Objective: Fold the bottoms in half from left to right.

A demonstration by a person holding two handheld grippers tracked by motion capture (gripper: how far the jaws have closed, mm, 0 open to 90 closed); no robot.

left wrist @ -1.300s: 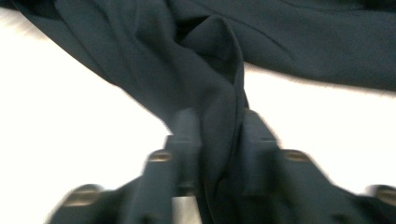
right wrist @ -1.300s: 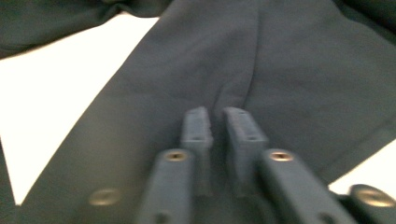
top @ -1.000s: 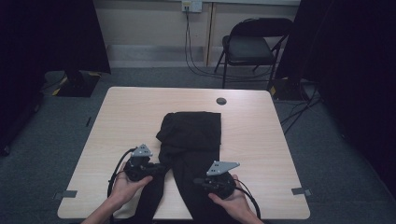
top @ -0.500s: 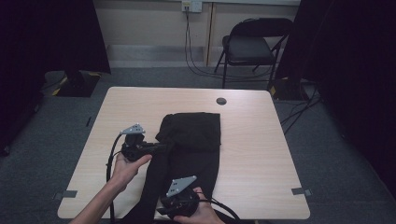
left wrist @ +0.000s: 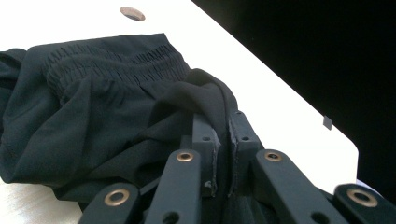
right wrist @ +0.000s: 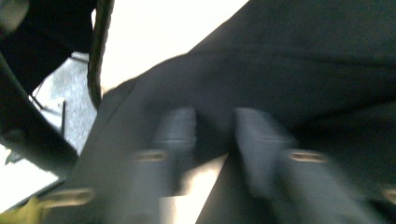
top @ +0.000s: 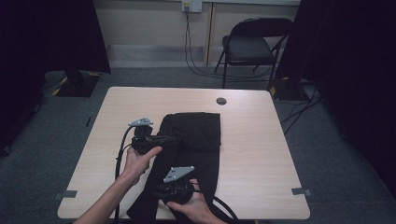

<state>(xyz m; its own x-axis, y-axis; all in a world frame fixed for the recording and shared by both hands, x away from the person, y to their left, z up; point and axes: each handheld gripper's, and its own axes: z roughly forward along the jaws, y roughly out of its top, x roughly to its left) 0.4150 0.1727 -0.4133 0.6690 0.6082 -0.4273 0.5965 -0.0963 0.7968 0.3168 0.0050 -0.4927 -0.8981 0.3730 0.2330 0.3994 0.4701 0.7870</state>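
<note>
Two grippers work the black trousers (top: 196,135): left gripper (left wrist: 223,140) pinches cloth, right gripper (right wrist: 215,135) just closing, gap remaining

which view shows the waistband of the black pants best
The left gripper view: the gathered waistband is sharp and close. The high view shows the pants whole but small, gathers unreadable. The right gripper view is blurred dark cloth.

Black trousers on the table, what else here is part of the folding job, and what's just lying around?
In the job: black trousers; left gripper, clamped on a fold of them; right gripper, jaws just closing over the cloth.

Lying about: folding chair; wall cables; table's grommet.
</note>
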